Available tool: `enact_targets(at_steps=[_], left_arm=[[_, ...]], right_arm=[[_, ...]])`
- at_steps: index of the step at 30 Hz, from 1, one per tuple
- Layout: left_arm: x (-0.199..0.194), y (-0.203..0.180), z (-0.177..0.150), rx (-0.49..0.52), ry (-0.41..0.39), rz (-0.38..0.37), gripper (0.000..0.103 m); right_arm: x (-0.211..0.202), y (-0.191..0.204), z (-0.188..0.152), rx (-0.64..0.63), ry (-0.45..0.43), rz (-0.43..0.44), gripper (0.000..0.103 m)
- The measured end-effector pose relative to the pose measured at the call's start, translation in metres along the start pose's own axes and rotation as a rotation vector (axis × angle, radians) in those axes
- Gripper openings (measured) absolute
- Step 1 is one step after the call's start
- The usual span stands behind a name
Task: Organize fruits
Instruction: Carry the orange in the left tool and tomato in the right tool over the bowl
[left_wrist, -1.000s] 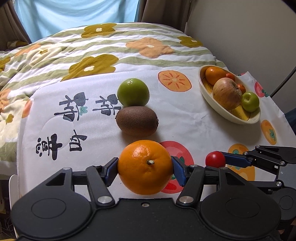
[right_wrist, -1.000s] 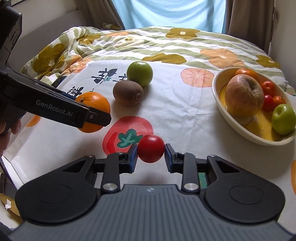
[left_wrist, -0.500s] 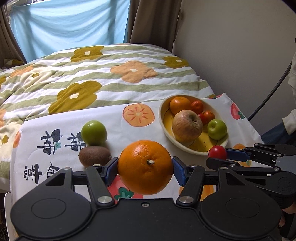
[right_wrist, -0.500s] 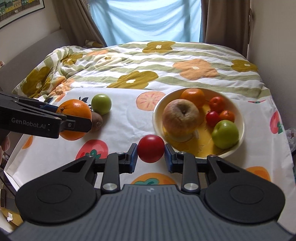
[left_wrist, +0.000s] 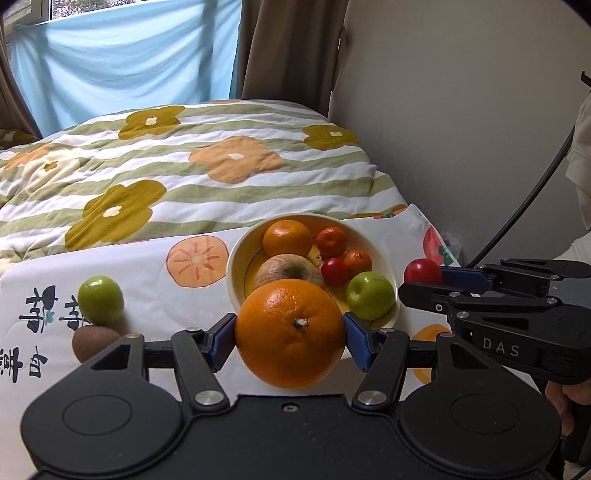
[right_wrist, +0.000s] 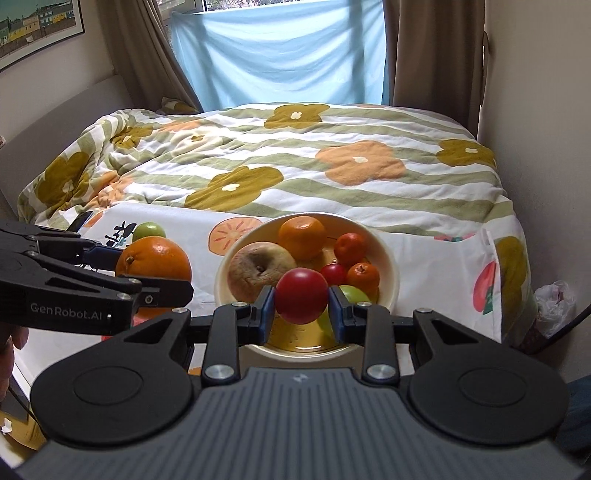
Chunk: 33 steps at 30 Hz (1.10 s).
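- While both loads hang above the cloth, the left tongs (left_wrist: 290, 334) are closed on a large orange (left_wrist: 290, 332), blue pads pressed to its two sides, stem facing the camera.
- The right tongs (right_wrist: 301, 301) are closed on a small red fruit (right_wrist: 302, 295), pinched at its widest part and hanging over the near rim of the bowl (right_wrist: 391, 266).
- In the left wrist view, the orange sits in front of the bowl's near-left edge; it looks short of the rim, so that hand likely needs to travel further forward before letting go.
- The bowl already holds a brownish apple (right_wrist: 258, 271), an orange, two small tangerines, a red fruit and a green apple (left_wrist: 370, 295), so room is tight.
- Judged best practice: lower each fruit until it rests on the bare yellow floor near the front, then open slowly, so nothing rolls out.
- The red fruit should probably go first, as the big orange could crowd the gap; the two tools sit close together and could knock.
- A green fruit (left_wrist: 100, 299) and a kiwi (left_wrist: 94, 341) remain touching on the printed cloth (left_wrist: 147, 280) laid over the bed (right_wrist: 295, 166), well left of the bowl.
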<state>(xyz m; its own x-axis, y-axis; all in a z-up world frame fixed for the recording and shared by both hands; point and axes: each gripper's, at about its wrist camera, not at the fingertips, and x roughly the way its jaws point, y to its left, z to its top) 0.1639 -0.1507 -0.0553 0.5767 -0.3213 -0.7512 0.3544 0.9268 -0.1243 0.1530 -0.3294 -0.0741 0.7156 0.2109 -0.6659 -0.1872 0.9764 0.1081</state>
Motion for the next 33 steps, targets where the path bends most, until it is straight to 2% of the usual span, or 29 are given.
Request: enact_targets(at_steps=[12, 17, 23, 24, 27, 28, 33], left_arm=[[0.051, -0.063, -0.008, 0.028, -0.032, 0.091, 0.066], [0.071, -0.082, -0.016, 0.065, -0.064, 0.158, 0.066], [0.085, -0.089, -0.021, 0.067, -0.057, 0.204, 0.066], [0.086, -0.089, -0.021, 0.068, -0.059, 0.209, 0.069], [0.076, -0.090, -0.020, 0.081, -0.108, 0.220, 0.088], [0.073, -0.090, -0.018, 0.079, -0.123, 0.226, 0.091], [0.059, -0.083, -0.016, 0.055, -0.133, 0.247, 0.091]], right_arm=[[0.022, -0.065, 0.005, -0.022, 0.016, 0.044, 0.046], [0.032, -0.078, 0.004, -0.023, 0.024, 0.063, 0.046], [0.038, -0.084, 0.002, -0.022, 0.037, 0.082, 0.046], [0.039, -0.085, 0.002, -0.021, 0.037, 0.085, 0.046], [0.039, -0.085, 0.001, -0.018, 0.041, 0.093, 0.046], [0.039, -0.085, 0.001, -0.017, 0.041, 0.096, 0.046], [0.040, -0.082, 0.002, -0.024, 0.037, 0.108, 0.046]])
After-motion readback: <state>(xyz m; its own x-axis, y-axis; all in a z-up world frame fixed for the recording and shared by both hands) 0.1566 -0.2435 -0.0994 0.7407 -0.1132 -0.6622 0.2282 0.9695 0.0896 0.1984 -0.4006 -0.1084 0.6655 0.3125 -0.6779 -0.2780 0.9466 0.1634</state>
